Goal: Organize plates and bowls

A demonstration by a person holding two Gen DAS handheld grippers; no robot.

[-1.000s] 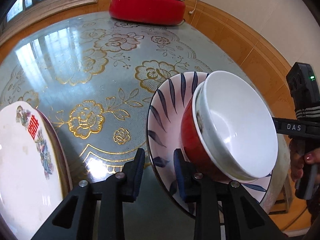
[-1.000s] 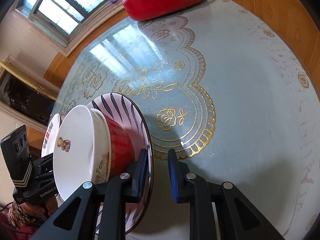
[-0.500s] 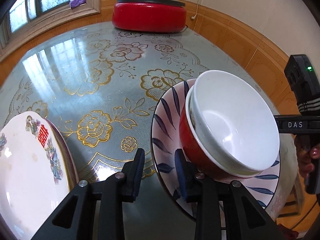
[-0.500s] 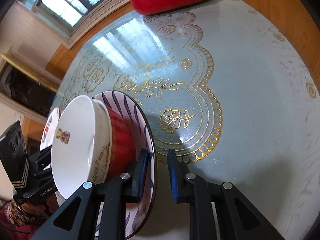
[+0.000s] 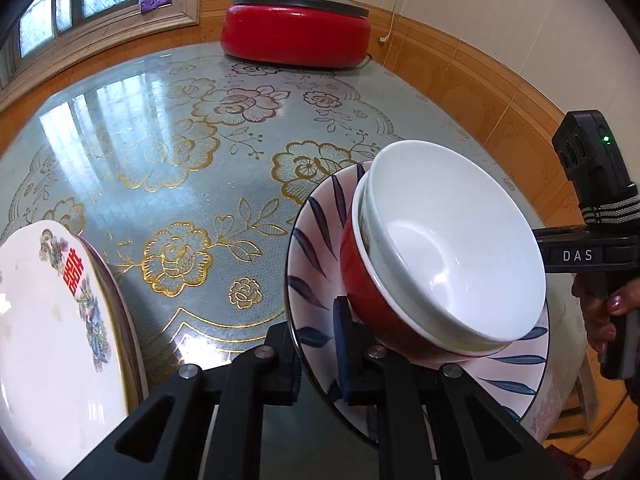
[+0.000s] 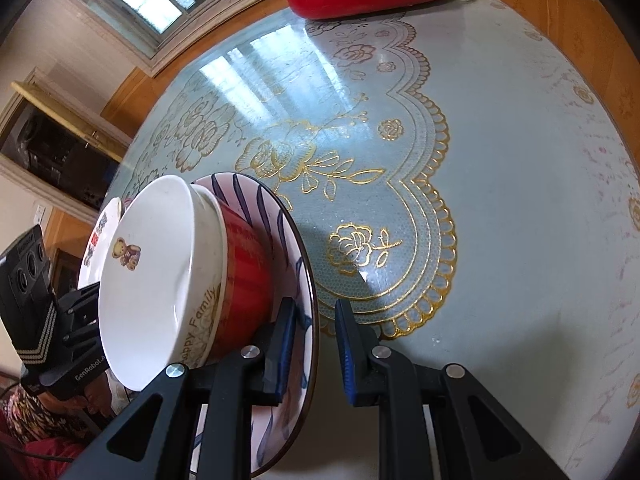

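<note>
Left wrist view: left gripper (image 5: 316, 354) straddles the near-left rim of the plate (image 5: 316, 240), one finger under, one on top, closed on it. Plate is tilted and blue-leafed; it carries a red bowl (image 5: 360, 300) with a white bowl (image 5: 452, 248) nested inside. A second plate (image 5: 44, 320), white with red characters, lies at near left on the desk (image 5: 180, 152). Red pot (image 5: 296, 36) at the far edge. Right wrist view: right gripper (image 6: 314, 346) grips the same plate (image 6: 296, 248) at its rim, fingers either side. White bowl (image 6: 152, 280) with bear print sits in the red bowl (image 6: 244, 280). Left gripper (image 6: 76, 320) shows beyond, left.
</note>
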